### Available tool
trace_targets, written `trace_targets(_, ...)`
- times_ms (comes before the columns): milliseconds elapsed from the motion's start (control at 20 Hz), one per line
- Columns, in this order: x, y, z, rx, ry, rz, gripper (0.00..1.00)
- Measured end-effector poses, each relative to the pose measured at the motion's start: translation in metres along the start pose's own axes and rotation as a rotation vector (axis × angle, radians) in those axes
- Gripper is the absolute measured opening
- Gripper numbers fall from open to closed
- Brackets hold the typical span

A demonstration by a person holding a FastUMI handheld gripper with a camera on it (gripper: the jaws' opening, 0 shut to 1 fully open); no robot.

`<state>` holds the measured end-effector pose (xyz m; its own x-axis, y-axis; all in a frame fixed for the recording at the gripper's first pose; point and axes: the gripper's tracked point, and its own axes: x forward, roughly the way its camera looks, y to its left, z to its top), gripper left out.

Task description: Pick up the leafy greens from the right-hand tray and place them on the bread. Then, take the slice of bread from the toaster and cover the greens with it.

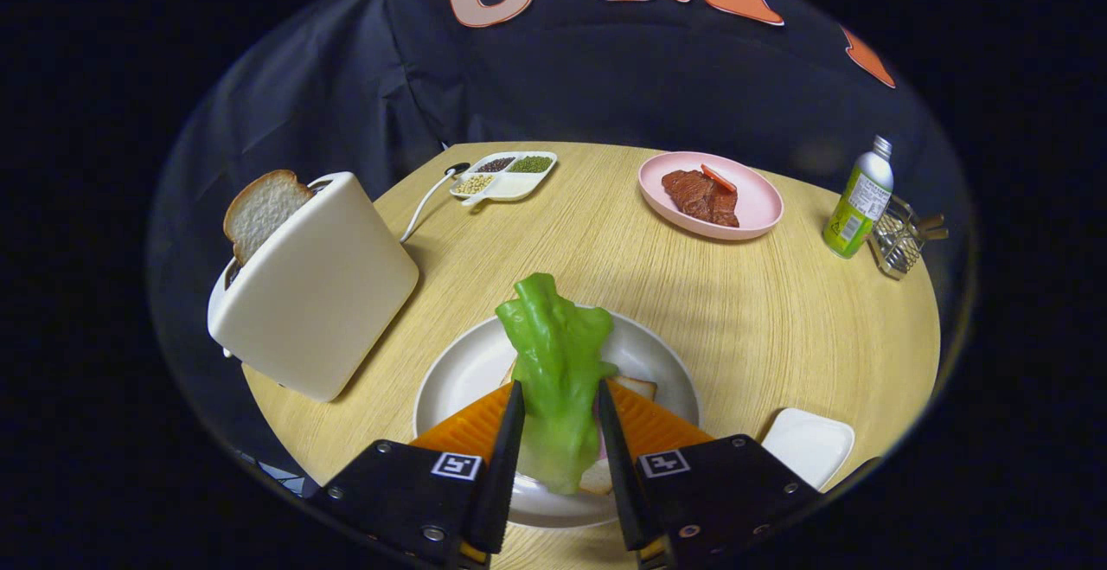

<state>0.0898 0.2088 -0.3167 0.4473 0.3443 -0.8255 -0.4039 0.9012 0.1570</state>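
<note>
My gripper [559, 388] is shut on the leafy greens [558, 354], a bright green leaf standing up between my fingers and hanging down behind them. Directly beneath lies a white round plate [450, 380] holding a slice of bread [638, 387], mostly hidden by the greens and my fingers. Off to the left stands a cream toaster [320, 293] with a second bread slice [262, 209] poking out of its slot. A small white tray [809, 445] sits just right of my fingers, showing nothing on it.
On the round wooden table [778, 319] beyond the plate are a pink plate [752, 207] with meat slices, a divided white dish [503, 176] of beans, a green-labelled bottle [858, 202] and a metal holder [899, 246]. The toaster's cord [424, 202] runs toward the back.
</note>
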Motion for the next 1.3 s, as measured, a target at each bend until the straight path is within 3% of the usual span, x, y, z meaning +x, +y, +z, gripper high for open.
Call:
trace_targets(200,0.007,0.016,0.007,-0.007,0.0,0.0,0.61)
trace_targets(750,0.004,0.027,0.007,-0.105,0.02,-0.077,0.64)
trace_targets(950,-0.007,0.014,0.012,-0.076,0.026,-0.124,0.66)
trace_targets(1200,-0.039,0.049,0.044,-0.041,-0.031,-0.034,0.68)
trace_targets(1300,-0.055,0.075,0.062,-0.034,-0.05,0.017,0.76)
